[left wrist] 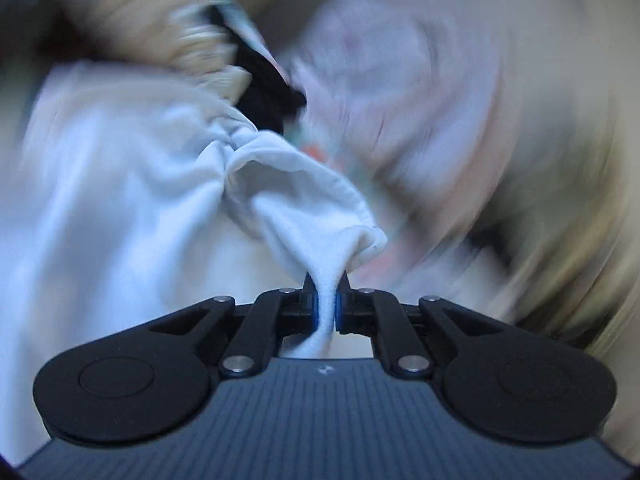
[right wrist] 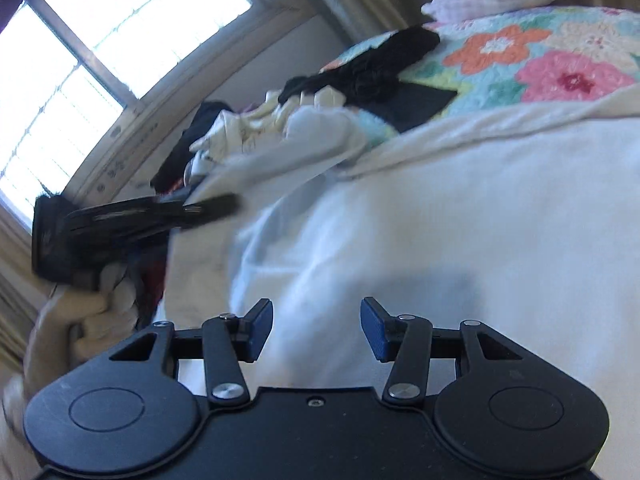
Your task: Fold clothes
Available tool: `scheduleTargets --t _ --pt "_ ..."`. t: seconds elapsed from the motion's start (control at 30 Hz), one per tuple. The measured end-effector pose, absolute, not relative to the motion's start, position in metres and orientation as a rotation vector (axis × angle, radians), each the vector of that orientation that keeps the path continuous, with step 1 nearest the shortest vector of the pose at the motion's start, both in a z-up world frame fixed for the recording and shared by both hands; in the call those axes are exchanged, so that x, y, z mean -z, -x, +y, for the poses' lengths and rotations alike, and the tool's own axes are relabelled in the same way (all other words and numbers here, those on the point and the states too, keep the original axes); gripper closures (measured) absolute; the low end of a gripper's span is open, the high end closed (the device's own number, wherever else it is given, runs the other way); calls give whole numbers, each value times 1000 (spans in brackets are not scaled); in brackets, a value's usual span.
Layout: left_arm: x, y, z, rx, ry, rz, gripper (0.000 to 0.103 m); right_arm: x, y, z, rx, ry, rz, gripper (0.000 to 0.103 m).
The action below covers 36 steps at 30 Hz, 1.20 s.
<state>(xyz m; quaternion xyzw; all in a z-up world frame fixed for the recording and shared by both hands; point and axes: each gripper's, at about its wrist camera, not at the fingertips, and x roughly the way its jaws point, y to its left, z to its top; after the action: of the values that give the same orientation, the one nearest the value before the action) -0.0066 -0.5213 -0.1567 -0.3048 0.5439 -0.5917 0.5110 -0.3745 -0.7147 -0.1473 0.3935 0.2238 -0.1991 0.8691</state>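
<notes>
While a bunched hem of the white garment (left wrist: 160, 184) is pinched by the left tool (left wrist: 326, 300), its surroundings are blurred. The right tool (right wrist: 317, 330) is held spread above white cloth, nothing gripped.

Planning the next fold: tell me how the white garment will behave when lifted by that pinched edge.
Likely floppy: the white garment bunches and twists above the left tongs, which are shut on its edge. Probably light, since a thin pinch carries it. It may sag and swing rather than hold shape.
</notes>
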Motion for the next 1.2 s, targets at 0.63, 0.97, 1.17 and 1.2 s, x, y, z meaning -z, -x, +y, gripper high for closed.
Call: scheduleTargets --t 0.63,0.97,1.17,1.2 --pt "173 20 -506 1436 368 1460 96 193 272 -764 423 -945 447 48" --pt "152 14 -523 1409 92 1257 65 195 247 -768 364 -984 340 98" --pt "133 9 -519 1422 -63 1115 46 131 264 -749 577 -500 461 98" --pt "130 8 -518 1421 -65 1097 46 123 265 -745 624 -409 487 98"
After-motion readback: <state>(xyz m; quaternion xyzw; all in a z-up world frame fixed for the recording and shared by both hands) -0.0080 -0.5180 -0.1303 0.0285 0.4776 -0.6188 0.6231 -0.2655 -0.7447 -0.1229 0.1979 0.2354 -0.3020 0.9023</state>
